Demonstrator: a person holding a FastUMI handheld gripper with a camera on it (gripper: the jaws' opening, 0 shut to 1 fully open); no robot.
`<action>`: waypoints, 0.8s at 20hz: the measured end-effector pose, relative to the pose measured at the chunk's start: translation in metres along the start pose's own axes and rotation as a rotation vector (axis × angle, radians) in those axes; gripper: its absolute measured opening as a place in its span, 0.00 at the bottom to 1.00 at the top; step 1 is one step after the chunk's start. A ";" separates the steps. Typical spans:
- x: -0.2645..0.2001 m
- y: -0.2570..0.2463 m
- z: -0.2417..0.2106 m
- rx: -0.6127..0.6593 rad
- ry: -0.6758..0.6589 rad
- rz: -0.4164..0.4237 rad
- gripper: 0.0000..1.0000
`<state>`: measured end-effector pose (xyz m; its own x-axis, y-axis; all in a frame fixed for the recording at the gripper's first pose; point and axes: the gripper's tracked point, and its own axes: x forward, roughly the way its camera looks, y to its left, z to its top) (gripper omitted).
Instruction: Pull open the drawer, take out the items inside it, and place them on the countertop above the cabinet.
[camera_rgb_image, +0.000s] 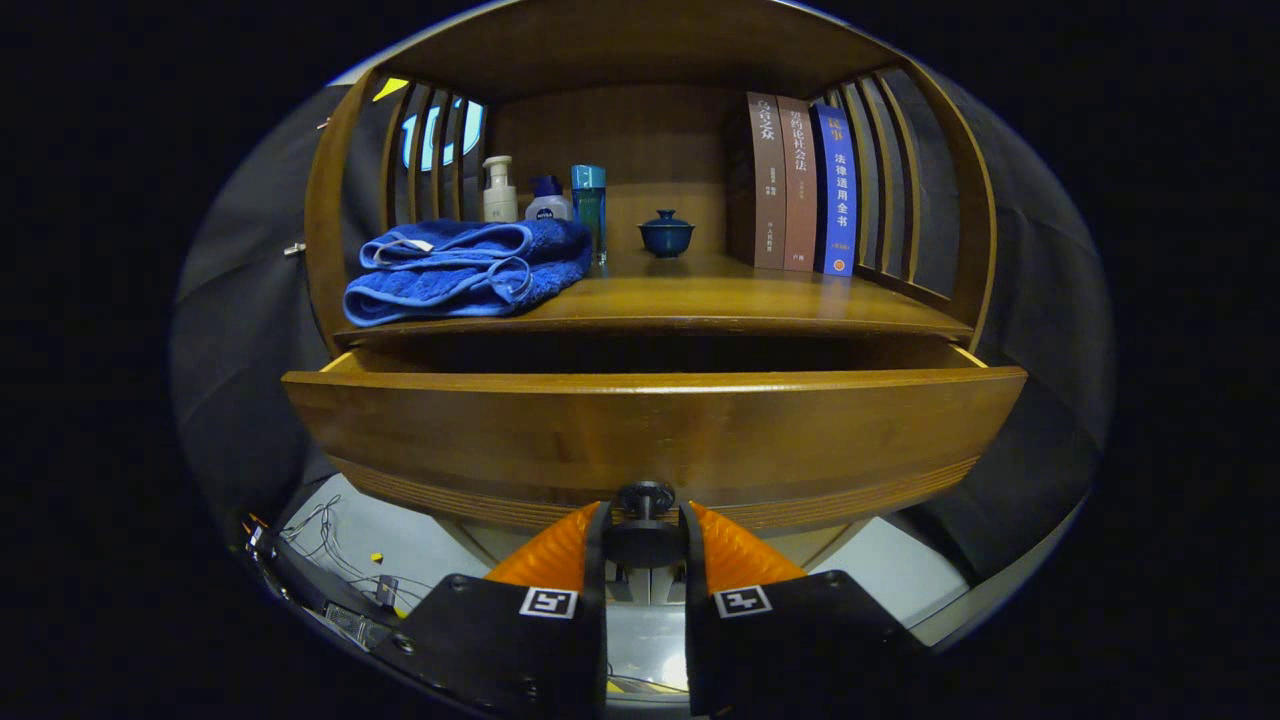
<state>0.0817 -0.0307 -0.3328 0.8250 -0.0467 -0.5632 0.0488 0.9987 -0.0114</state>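
Gripper view: the tongs (645, 530) are clamped on the dark round knob (645, 497) at the bottom centre of the drawer front (650, 435), one finger pressing each side of the knob. The wooden drawer stands pulled partway out of the cabinet, w/ a dark gap showing behind its top edge; can't see what's inside from this low angle. Above it is the counter (720, 300), a wooden surface under the cabinet's upper shelf. On its left lies a folded blue towel (465, 270); behind the towel stand a cream pump bottle (499, 190), a small white bottle w/ blue cap (547, 200) and a tall teal bottle (589, 205). Near the middle sits a dark blue lidded cup (666, 235). At right, three books (800, 185) stand upright, touching.
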 end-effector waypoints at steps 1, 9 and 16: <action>-0.007 0.000 -0.003 0.001 0.006 0.000 0.35; -0.062 -0.001 -0.032 -0.006 0.059 -0.002 0.35; -0.095 -0.002 -0.051 -0.021 0.100 -0.004 0.35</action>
<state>-0.0261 -0.0275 -0.3215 0.7647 -0.0501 -0.6424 0.0397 0.9987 -0.0307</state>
